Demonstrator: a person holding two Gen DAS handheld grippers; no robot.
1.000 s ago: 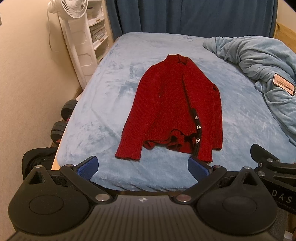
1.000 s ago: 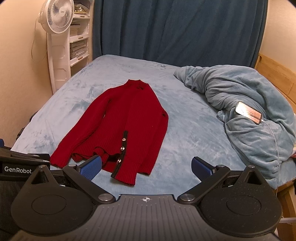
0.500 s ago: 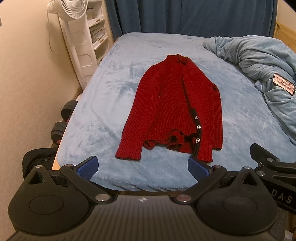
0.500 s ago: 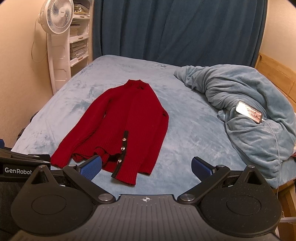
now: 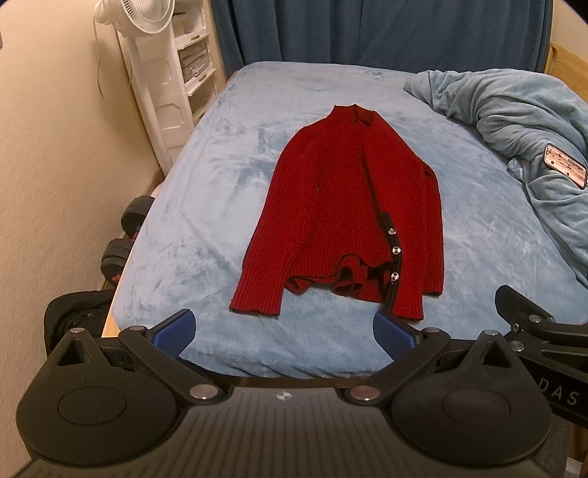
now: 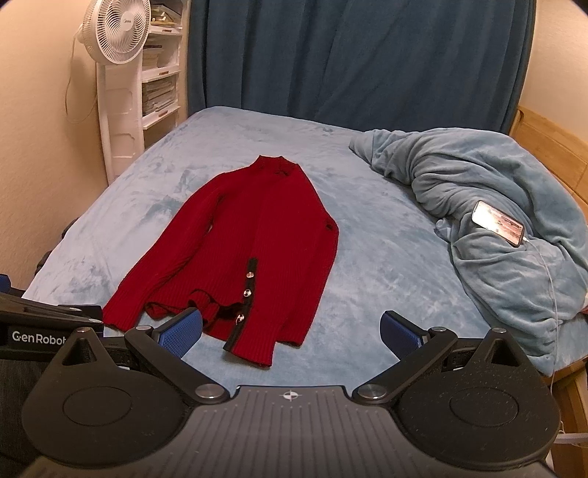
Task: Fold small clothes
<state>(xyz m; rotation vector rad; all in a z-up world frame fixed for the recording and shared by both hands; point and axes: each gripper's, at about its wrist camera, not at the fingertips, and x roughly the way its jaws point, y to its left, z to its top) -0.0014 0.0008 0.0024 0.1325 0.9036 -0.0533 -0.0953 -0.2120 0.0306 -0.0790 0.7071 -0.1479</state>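
Note:
A small red knit cardigan (image 5: pixel 349 206) with a black button band lies spread flat on the light blue bed (image 5: pixel 220 184), collar far, hem near and rumpled. It also shows in the right wrist view (image 6: pixel 250 250). My left gripper (image 5: pixel 283 332) is open and empty, hovering at the bed's near edge just short of the hem. My right gripper (image 6: pixel 290 331) is open and empty, just short of the cardigan's near right corner.
A bunched blue blanket (image 6: pixel 496 220) fills the bed's right side with a phone (image 6: pixel 498 222) and cable on it. A white fan (image 6: pixel 114 33) and shelves stand at the far left. Dumbbells (image 5: pixel 121 250) lie on the floor left of the bed.

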